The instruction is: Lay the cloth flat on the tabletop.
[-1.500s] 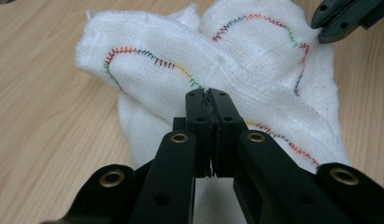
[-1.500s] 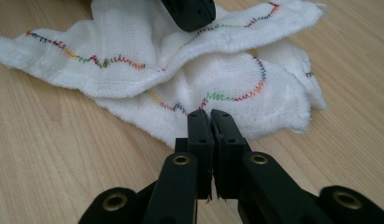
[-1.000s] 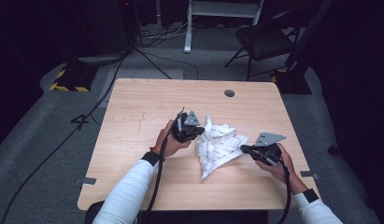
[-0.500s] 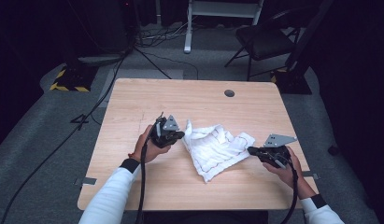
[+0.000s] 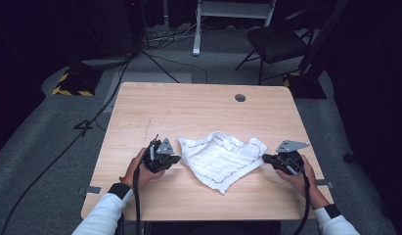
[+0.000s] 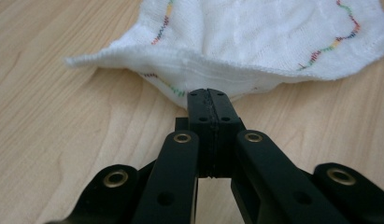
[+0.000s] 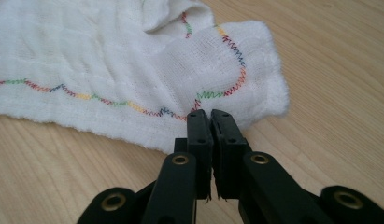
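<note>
High view: white cloth (image 5: 220,159) on table (image 5: 189,112), no legible writing.

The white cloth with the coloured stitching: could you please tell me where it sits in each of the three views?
High view: white cloth at table centre, between both grippers.
Left gripper view: across the top, its edge at the jaw tips.
Right gripper view: upper left and centre, corner at the jaw tips.
Shared landmark: the zigzag stitching.

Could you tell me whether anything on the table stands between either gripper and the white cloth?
Nothing visible does. The left gripper and the right gripper each sit with jaws closed on an edge of the white cloth, which lies on bare table.
</note>
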{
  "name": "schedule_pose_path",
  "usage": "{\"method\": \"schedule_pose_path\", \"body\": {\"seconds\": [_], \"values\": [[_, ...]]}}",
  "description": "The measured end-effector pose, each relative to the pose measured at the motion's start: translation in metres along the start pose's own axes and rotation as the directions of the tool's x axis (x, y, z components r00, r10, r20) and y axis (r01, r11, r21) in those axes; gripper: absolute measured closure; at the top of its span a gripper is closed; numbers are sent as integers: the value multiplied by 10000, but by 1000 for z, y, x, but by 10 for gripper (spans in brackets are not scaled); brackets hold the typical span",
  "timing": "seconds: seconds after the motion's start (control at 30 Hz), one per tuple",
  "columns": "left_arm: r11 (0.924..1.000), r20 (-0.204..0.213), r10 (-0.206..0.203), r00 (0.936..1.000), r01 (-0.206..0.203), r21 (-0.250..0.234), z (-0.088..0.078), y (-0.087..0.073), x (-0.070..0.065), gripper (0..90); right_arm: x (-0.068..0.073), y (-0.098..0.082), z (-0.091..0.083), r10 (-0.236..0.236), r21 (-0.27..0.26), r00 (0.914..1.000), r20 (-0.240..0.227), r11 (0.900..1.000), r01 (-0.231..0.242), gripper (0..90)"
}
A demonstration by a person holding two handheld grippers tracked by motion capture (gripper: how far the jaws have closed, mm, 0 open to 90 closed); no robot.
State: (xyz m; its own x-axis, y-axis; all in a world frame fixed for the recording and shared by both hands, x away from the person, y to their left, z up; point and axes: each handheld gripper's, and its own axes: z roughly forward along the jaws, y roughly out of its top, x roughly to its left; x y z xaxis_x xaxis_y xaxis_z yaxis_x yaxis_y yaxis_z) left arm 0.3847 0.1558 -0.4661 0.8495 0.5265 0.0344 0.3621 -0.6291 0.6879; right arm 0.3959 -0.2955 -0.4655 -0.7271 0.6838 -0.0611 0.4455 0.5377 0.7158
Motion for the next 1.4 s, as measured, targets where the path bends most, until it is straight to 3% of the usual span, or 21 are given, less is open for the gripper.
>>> {"method": "schedule_pose_path", "body": {"seconds": [0.13, 0.3, 0.43, 0.5, 0.53, 0.57, 0.63, 0.73, 0.83, 0.93, 1.07, 1.17, 1.33, 1.4], "values": [[9994, -205, -133, 9997, 126, -334, -6, 1, 0, 774, -2, -1, 1, 7, 22, 9988, 500, 10000, -8, 811], [9927, -329, -192, 9993, 151, -1198, -15, 12, 0, 611, -4, 0, -5, 298, -510, 9982, 522, 9983, -272, 762], [9880, -267, -479, 9985, 434, -1485, -11, 28, 3, 483, 5, 6, -4, -9, -789, 9995, 325, 9969, 34, 697], [9892, -299, -461, 9985, 415, -1403, -8, 32, 4, 398, 9, 8, -3, -93, -862, 9998, 165, 9962, 107, 692], [9906, -343, -546, 9979, 498, -1275, 2, 39, 6, 389, 18, 12, 0, -470, -914, 9989, -80, 9948, 460, 667], [9906, -343, -546, 9979, 498, -1275, 2, 39, 6, 390, 18, 12, 0, -470, -914, 9989, -80, 9948, 460, 667], [9962, -369, -496, 9981, 468, -729, 18, 49, 10, 389, 29, 16, 9, -829, -797, 9959, -372, 9936, 798, 626], [9985, -474, -423, 9980, 407, -354, 28, 51, 15, 448, 33, 18, 16, -920, -680, 9949, -418, 9937, 890, 604], [9982, -390, -323, 9987, 342, 491, 39, 46, 21, 593, 33, 13, 29, -936, -220, 9935, -640, 9955, 924, 579], [9970, -196, -115, 9997, 130, 764, 40, 39, 22, 747, 27, 9, 35, -626, 55, 9960, -634, 9980, 631, 567], [9956, -101, -97, 9999, 106, 935, 37, 32, 22, 863, 12, 3, 37, -69, 318, 9984, -564, 9995, 87, 544], [9932, 52, -7, 10000, 1, 1163, 30, 24, 17, 896, 3, 0, 36, 351, 342, 9979, -546, 9989, -332, 550], [9940, 265, -147, 9995, 117, 1087, 21, 12, 10, 899, 0, 0, 35, 200, 492, 9998, -52, 9986, -197, 559], [9934, 286, -183, 9994, 149, 1134, 19, 10, 8, 899, -2, 0, 34, 339, 508, 9994, 42, 9981, -340, 557]]}}
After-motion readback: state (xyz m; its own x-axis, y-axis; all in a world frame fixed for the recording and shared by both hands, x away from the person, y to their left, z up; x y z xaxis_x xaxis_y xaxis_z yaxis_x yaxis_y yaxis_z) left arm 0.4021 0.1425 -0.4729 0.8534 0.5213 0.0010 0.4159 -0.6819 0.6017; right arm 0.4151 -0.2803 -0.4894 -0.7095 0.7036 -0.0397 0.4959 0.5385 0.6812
